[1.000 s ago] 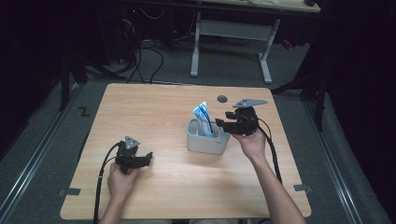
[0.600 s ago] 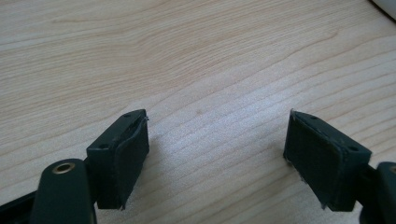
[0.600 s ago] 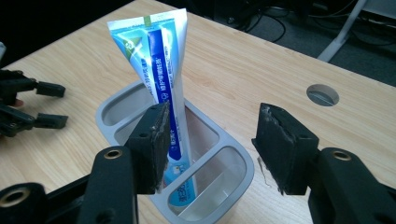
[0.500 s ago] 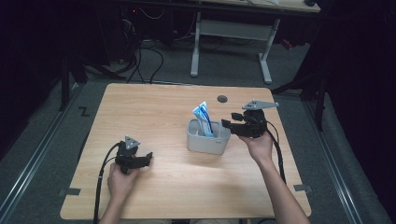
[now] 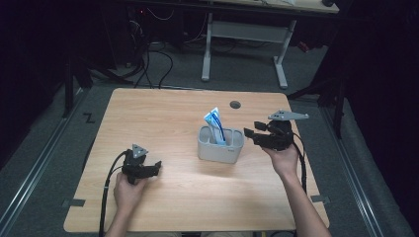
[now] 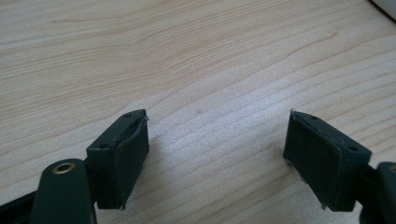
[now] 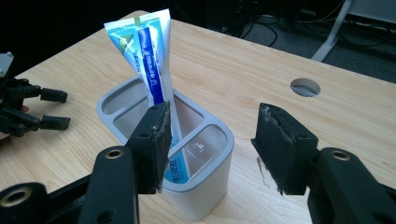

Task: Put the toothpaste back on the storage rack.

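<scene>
**Toothpaste tube stands in the holder, both grippers empty**

While the left gripper (image 5: 157,168) rests low on the near left part of the wooden table (image 5: 163,118), the right gripper (image 5: 249,133) hangs just to the right of the grey holder (image 5: 220,147), its jaws pointing toward it. The holder sits a little right of the table's middle and is split into compartments; a blue and white toothpaste tube (image 5: 215,124) stands in it, leaning, with its flat crimped end up and its lower part down inside one compartment.

Seen from the right gripper view, the right gripper (image 7: 210,147) has its jaws parted to a middling gap, with nothing between the pads. Beyond them the holder (image 7: 205,186) is close, and the tube (image 7: 144,51) rises above its rim behind the left-hand jaw. Whether that jaw touches the holder's rim cannot be told from this angle. A round cable hole (image 7: 305,87) lies in the tabletop farther back.

Looking along the left gripper (image 6: 217,149), its jaws stand wide apart over bare wood (image 6: 187,60), holding nothing. That gripper also shows at the left edge of the right gripper view, well apart from the holder, held in the person's left hand (image 5: 129,193). The right hand (image 5: 285,159) grips its tool from below, cable trailing along the forearm.
</scene>
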Tool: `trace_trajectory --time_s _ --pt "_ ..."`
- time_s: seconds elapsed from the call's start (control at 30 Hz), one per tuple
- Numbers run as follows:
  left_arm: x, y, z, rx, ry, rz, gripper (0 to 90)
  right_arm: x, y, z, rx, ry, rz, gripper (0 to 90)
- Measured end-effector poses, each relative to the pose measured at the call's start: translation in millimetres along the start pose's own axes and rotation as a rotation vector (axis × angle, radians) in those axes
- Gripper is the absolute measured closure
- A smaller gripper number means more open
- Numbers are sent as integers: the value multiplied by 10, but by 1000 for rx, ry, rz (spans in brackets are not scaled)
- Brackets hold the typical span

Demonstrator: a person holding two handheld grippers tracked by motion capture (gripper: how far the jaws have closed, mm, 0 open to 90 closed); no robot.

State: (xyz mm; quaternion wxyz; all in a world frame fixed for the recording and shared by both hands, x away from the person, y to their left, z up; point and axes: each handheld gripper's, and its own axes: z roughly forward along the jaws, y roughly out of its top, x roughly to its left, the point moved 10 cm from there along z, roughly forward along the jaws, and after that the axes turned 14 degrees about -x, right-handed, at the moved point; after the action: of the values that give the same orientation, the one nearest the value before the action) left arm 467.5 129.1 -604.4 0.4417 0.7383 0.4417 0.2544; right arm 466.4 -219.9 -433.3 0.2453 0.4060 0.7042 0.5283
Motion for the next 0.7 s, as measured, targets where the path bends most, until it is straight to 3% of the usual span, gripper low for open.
trace_trajectory --time_s 0.7 --pt "-1 1 1 -1 0 -1 223 -138 -161 -205 -4 -32 24 455"
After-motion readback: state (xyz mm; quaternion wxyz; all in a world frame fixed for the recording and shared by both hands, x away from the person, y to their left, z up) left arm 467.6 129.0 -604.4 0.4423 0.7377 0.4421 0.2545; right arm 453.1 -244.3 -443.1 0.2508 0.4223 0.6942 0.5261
